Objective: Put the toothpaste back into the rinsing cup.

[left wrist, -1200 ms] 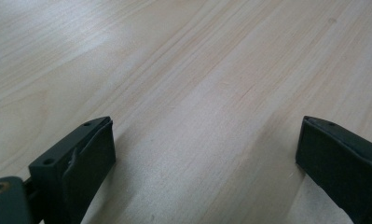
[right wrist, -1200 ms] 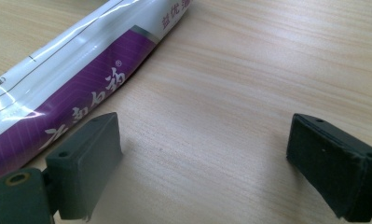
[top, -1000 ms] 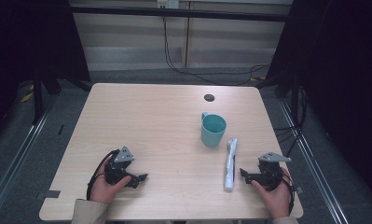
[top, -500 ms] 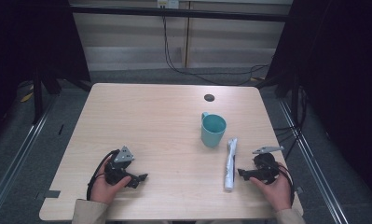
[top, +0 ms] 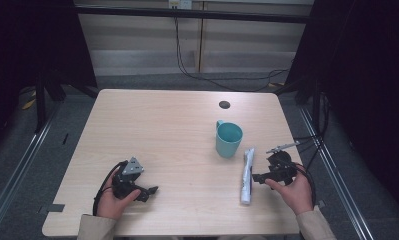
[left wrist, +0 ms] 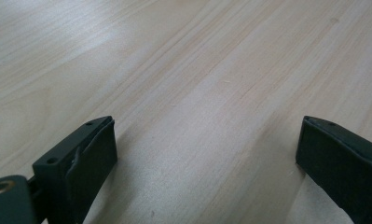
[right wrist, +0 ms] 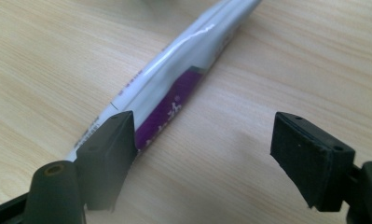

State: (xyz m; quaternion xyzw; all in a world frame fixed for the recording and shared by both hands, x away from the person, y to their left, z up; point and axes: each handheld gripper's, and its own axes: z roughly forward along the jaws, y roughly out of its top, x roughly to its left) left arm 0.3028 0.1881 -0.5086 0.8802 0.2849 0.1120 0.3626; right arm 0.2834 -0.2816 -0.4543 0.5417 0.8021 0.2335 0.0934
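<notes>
A white tube (top: 247, 172) with purple print lies flat on the wooden table (top: 162, 125), near its right front. A teal mug (top: 229, 140) stands upright just beyond the tube's far end. My right gripper (top: 258, 176) hovers at the tube's right side and points left at it. Its jaws are open and have just been closing a little. In the right gripper view the tube (right wrist: 183, 60) runs past the left jaw, and mostly bare wood lies between the jaws of the right gripper (right wrist: 204, 126). My left gripper (top: 148, 192) rests at the front left, open over bare wood (left wrist: 207, 123).
A small black round hole (top: 224, 104) sits in the tabletop behind the mug. Cables (top: 312, 150) hang off the table's right edge. Dark frame posts and a metal rail (top: 17, 165) flank the table.
My right gripper has lifted and moved away from the person, along the tube toward the mug. The left gripper, tube and mug have stayed put.
</notes>
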